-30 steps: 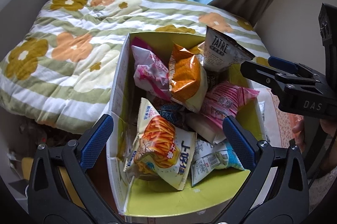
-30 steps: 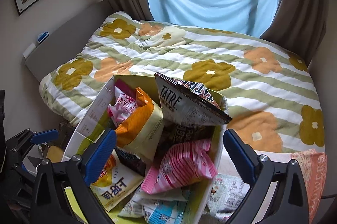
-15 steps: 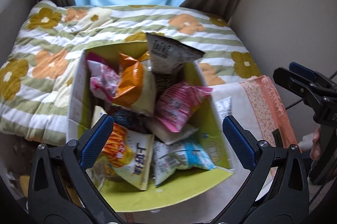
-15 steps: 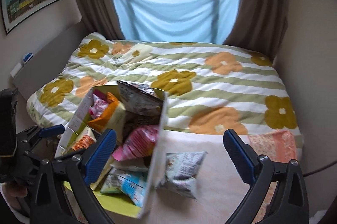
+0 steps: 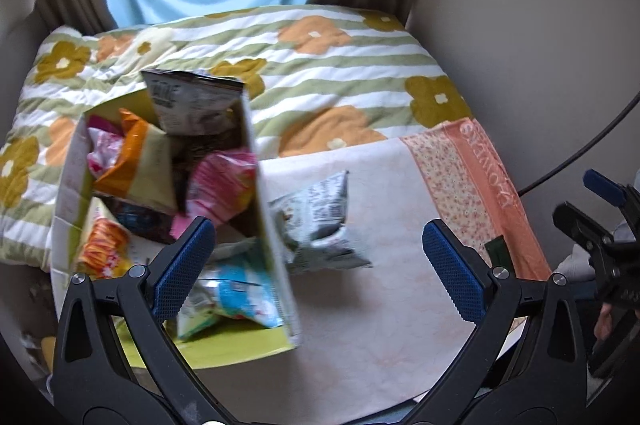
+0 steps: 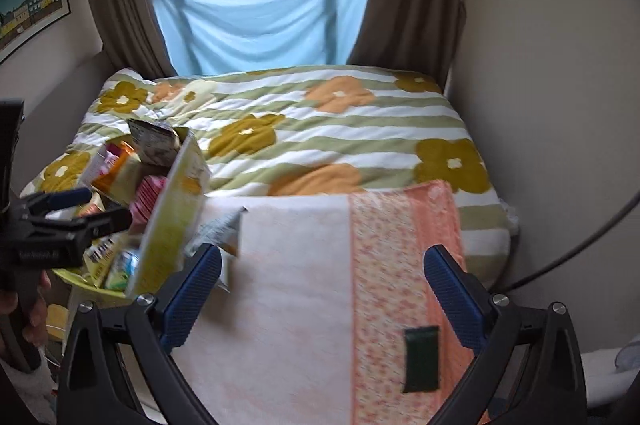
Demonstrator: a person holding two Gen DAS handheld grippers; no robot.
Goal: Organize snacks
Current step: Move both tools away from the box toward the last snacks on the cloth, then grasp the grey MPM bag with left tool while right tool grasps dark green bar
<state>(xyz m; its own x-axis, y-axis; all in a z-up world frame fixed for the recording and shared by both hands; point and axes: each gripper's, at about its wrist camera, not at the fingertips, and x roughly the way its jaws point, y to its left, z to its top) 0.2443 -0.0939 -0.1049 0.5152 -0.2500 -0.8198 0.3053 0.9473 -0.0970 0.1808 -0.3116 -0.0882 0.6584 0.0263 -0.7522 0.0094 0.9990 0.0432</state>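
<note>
Left gripper [image 5: 318,267]: jaws wide, empty. Right gripper [image 6: 322,291]: jaws wide, empty. Cardboard box [image 5: 272,225] of snack packets stands at left on the towel [image 5: 392,217]; grey snack bag [image 5: 320,221] lies just right of it.

Left gripper [image 5: 320,265], lower centre of frame: jaws spread wide, nothing between them. Open cardboard box [image 5: 272,237], left of frame, packed with snack bags. One grey snack packet [image 5: 320,221] lies on the pale cloth [image 5: 384,297] just right of the box wall. Right gripper [image 5: 596,221] visible at right edge.
</note>
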